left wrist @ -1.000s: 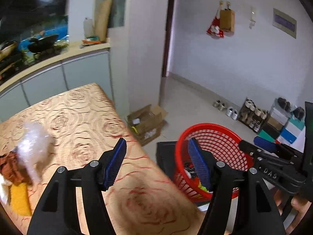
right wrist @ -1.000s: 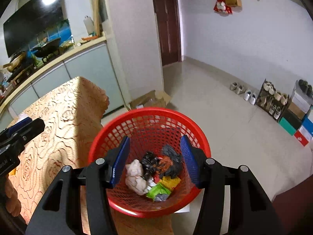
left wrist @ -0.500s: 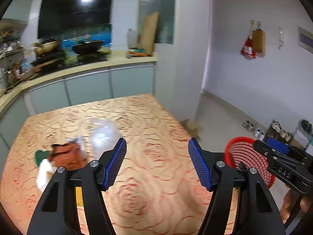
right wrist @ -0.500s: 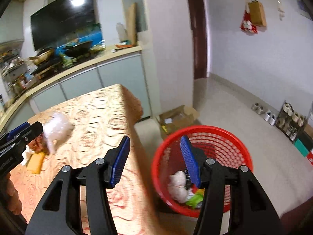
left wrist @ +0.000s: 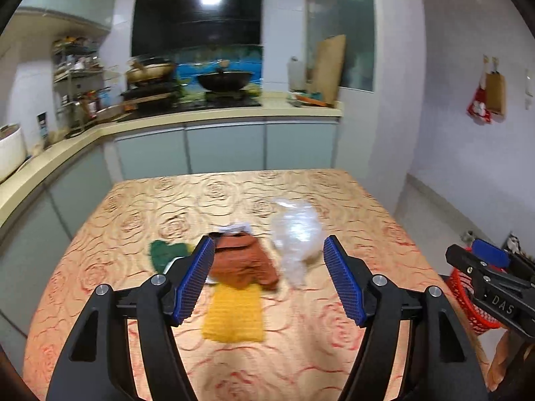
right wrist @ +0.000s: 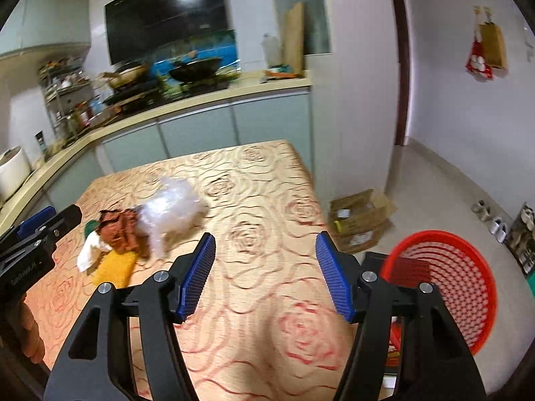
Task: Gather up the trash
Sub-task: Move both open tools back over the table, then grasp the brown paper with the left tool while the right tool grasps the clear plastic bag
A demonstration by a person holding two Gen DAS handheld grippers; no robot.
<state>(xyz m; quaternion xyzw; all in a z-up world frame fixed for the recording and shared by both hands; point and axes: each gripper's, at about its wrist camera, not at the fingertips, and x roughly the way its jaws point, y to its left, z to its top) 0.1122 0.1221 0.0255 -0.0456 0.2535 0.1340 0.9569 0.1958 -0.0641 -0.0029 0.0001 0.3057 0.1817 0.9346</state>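
Left claw (left wrist: 269,280): apart, empty; trash pile (left wrist: 245,262) just ahead on worktop (left wrist: 301,351).
Right claw (right wrist: 264,274): opening, empty; red basket (right wrist: 468,287) to its right, cardboard box (right wrist: 359,215) beyond.

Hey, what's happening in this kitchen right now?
A person with a handheld gripper in each hand is clearing trash off the patterned table. Both the left gripper and right gripper are empty; the right's jaws are opening. A clear plastic bag, brown wrapper, yellow piece and green scrap remain. The red basket sits on the floor beside it.
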